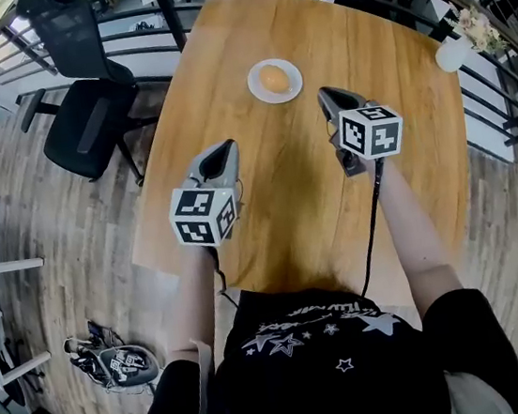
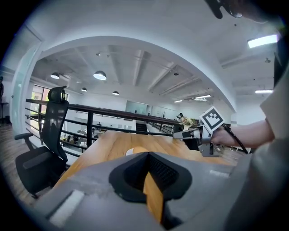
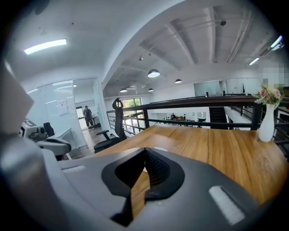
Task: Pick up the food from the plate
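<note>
Head view: round orange-brown food [image 1: 272,78] sits on a small white plate [image 1: 256,89], far-centre of the wooden table [image 1: 278,210]. Right gripper [image 1: 324,94] hovers near the plate's right side, not touching. Left gripper [image 1: 225,146] is lower left of the plate, further off. Both grippers' jaws are closed, tips together, nothing btwn them. Black office chair [image 1: 87,120] stands left of the table; white vase w/ flowers [image 1: 454,51] at its far right edge.
</note>
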